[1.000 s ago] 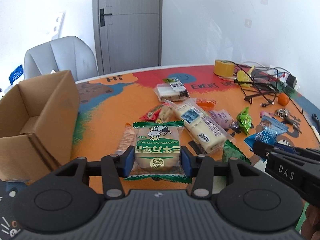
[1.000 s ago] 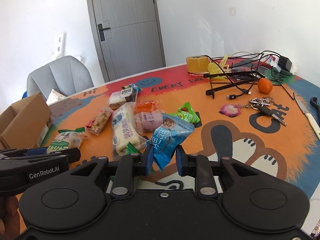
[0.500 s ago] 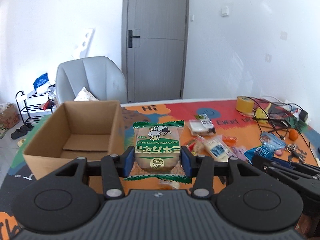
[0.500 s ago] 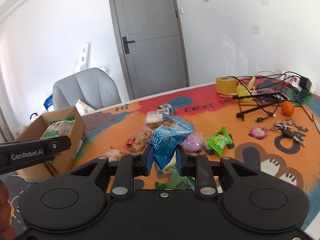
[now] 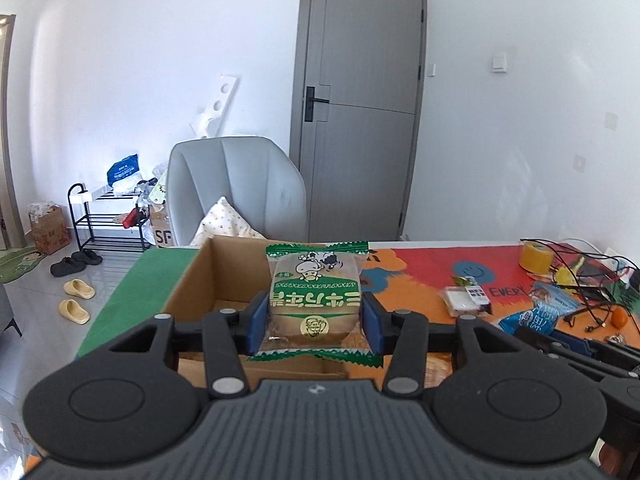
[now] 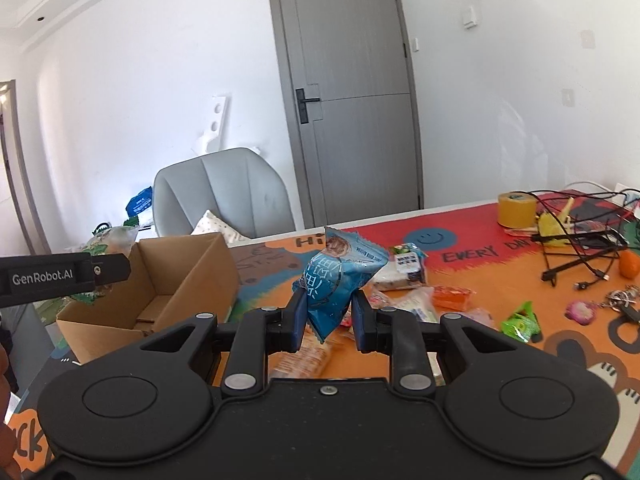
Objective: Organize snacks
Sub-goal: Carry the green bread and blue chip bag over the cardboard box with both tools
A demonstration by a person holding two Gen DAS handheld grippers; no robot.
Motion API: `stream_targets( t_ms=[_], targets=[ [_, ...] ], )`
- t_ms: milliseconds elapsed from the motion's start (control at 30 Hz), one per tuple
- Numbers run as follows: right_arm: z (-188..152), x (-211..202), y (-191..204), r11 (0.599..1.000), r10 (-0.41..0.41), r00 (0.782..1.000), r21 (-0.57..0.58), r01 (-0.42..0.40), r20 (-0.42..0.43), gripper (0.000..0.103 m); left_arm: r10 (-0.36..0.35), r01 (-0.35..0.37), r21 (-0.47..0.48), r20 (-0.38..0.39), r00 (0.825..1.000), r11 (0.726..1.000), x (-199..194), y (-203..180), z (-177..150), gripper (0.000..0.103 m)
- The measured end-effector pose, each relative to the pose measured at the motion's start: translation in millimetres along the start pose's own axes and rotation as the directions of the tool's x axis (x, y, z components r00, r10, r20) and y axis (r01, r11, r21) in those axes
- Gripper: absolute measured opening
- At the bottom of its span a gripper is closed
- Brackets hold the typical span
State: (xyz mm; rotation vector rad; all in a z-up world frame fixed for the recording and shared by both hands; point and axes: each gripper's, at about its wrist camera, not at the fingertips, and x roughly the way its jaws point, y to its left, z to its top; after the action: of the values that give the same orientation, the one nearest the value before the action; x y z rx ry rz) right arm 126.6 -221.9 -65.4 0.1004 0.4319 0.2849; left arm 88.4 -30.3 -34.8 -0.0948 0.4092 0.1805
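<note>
My left gripper (image 5: 314,326) is shut on a green-and-white bread packet (image 5: 315,300) and holds it above the open cardboard box (image 5: 224,272). In the right wrist view the box (image 6: 160,280) stands at the table's left end, with the left gripper's arm (image 6: 60,276) and its packet (image 6: 110,240) over it. My right gripper (image 6: 328,324) is shut on a blue snack bag (image 6: 340,280), held above the table to the right of the box. Several other snack packets (image 6: 416,304) lie on the orange mat (image 6: 500,280).
A grey chair (image 5: 236,188) with a cushion stands behind the box. A yellow tape roll (image 6: 516,209), tangled black cables (image 6: 580,240), an orange fruit (image 6: 630,264) and keys (image 6: 624,300) lie at the right. A green packet (image 6: 520,322) lies near them.
Both grippers have risen and swung left toward the box. My left gripper now holds the bread packet over the box opening. Both grips are unchanged.
</note>
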Motion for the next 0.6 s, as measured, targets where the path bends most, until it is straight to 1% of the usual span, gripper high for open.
stream_targets(
  t_ms=[267, 600],
  targets=[
    [7, 16, 32, 0.999, 0.029, 1.0, -0.034, -0.03, -0.009, 0.025, 0.031, -0.03, -0.034, 0.016, 0.999, 0.999, 11, 40, 8, 0.047],
    [13, 35, 75, 0.995, 0.076, 0.997, -0.064, -0.078, -0.025, 0.025, 0.027, -0.028, -0.058, -0.021, 0.999, 0.998, 34, 72, 6, 0.048]
  ],
)
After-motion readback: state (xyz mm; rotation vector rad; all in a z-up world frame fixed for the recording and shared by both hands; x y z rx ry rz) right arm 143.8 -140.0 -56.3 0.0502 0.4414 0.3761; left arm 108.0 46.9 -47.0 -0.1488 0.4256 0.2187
